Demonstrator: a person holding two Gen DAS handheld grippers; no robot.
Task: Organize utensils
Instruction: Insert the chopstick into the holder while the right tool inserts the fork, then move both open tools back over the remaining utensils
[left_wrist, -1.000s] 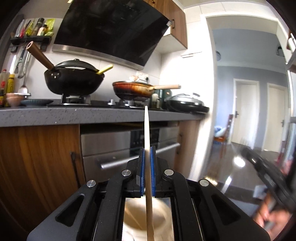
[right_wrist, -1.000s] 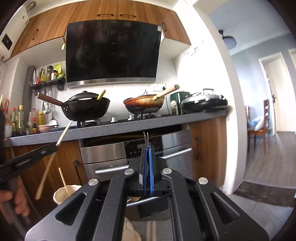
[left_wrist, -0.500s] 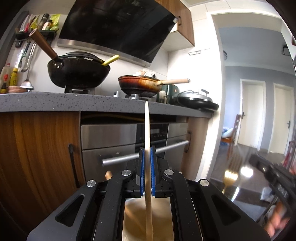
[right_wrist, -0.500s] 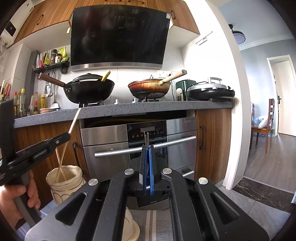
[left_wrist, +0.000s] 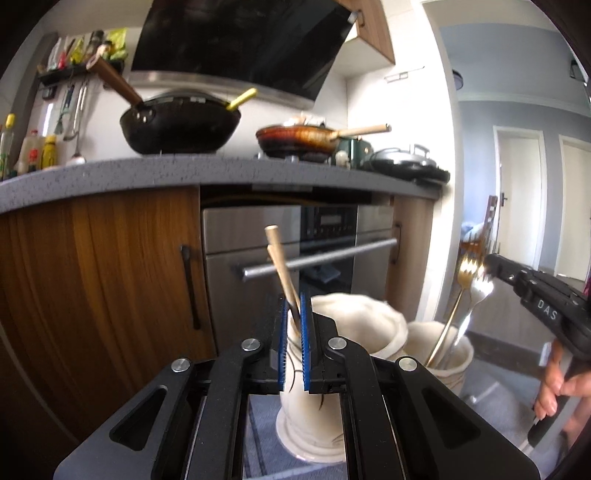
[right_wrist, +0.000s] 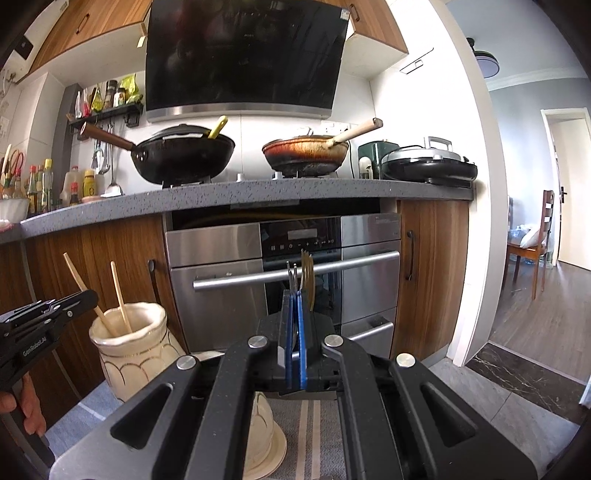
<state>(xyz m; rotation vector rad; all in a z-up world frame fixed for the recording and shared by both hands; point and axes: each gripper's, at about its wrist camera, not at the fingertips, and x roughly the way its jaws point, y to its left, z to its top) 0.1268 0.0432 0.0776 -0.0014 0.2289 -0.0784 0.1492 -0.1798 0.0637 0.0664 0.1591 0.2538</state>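
Note:
My left gripper (left_wrist: 292, 308) has its jaws slightly apart, just above a cream ceramic holder (left_wrist: 347, 321). Two wooden chopsticks (left_wrist: 281, 267) lean in that holder between the blue pads, and I cannot tell whether the pads touch them. In the right wrist view the holder (right_wrist: 129, 354) and chopsticks (right_wrist: 120, 295) stand at the left. My right gripper (right_wrist: 294, 306) is shut on a silver fork (right_wrist: 291, 275), seen edge-on. In the left wrist view that fork (left_wrist: 476, 295) stands next to a gold fork (left_wrist: 452, 314) in a second cream holder (left_wrist: 452, 354).
Both holders stand on a grey mat (right_wrist: 314, 435) on the floor before a steel oven (right_wrist: 280, 266) and wooden cabinets (left_wrist: 92, 280). A counter (right_wrist: 221, 195) above carries a black wok (right_wrist: 181, 155), a frying pan (right_wrist: 306, 153) and bottles (right_wrist: 40, 184).
Both grippers have come down toward the holders. The left pads have opened a little and the chopstick now leans in the holder beside another. The right gripper's fork reached the second holder.

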